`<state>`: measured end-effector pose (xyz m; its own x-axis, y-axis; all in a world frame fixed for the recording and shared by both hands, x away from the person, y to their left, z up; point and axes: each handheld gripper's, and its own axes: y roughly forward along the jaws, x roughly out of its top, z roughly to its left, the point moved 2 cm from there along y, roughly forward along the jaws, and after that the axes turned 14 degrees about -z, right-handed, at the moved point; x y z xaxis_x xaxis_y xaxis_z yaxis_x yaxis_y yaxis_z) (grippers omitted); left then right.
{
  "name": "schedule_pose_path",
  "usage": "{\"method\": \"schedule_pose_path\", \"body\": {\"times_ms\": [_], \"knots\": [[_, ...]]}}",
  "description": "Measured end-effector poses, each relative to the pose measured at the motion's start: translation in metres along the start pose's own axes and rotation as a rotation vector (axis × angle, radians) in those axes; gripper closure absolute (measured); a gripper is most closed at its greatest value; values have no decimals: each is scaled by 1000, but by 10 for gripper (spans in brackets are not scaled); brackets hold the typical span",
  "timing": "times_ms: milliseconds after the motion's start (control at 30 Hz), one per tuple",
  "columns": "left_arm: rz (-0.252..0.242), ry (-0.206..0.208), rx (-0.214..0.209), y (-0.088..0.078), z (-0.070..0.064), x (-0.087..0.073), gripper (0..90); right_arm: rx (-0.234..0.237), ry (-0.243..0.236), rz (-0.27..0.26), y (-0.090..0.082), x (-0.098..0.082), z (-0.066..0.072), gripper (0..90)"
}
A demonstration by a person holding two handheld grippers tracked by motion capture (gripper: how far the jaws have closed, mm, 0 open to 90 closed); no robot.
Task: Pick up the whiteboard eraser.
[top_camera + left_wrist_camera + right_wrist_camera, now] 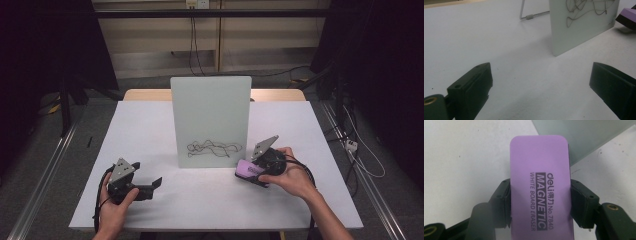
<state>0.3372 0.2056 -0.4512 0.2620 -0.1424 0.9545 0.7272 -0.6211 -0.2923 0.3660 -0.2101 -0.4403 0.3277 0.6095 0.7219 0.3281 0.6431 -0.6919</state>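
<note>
Right gripper [540, 202]: jaws clamped on both long edges of the purple whiteboard eraser [540, 185], lower centre of its own view.
Left gripper [541, 90]: jaws spread wide, nothing between them, low over the white table [150, 130].
Eraser position: lower right of the whiteboard [210, 120], centre frame in the high view.
Whiteboard: upright, bearing a black scribble [214, 148].

The left hand-held gripper [156, 184] rested near the worktop's front-left corner, jaws wide apart; the right hand-held gripper [245, 172], right of centre, had its jaws clamped.
</note>
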Motion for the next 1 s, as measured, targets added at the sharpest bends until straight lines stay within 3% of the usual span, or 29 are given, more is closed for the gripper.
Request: {"method": "schedule_pose_path", "body": {"times_ms": [100,367,633,800,1000], "knots": [[-4,-4,-1,0,0,0,47,2,5,-7,-1,-2,1,413],[-4,-5,0,0,1,0,47,-31,16,-107,-5,0,5,414],[1,-22,4,-1,6,-3,47,-41,42,-162,-6,2,6,414],[-10,-33,8,-1,6,-3,47,-40,10,-199,-6,5,10,414],[-2,-21,7,-1,6,-2,47,-74,7,-237,-8,7,12,414]]}}
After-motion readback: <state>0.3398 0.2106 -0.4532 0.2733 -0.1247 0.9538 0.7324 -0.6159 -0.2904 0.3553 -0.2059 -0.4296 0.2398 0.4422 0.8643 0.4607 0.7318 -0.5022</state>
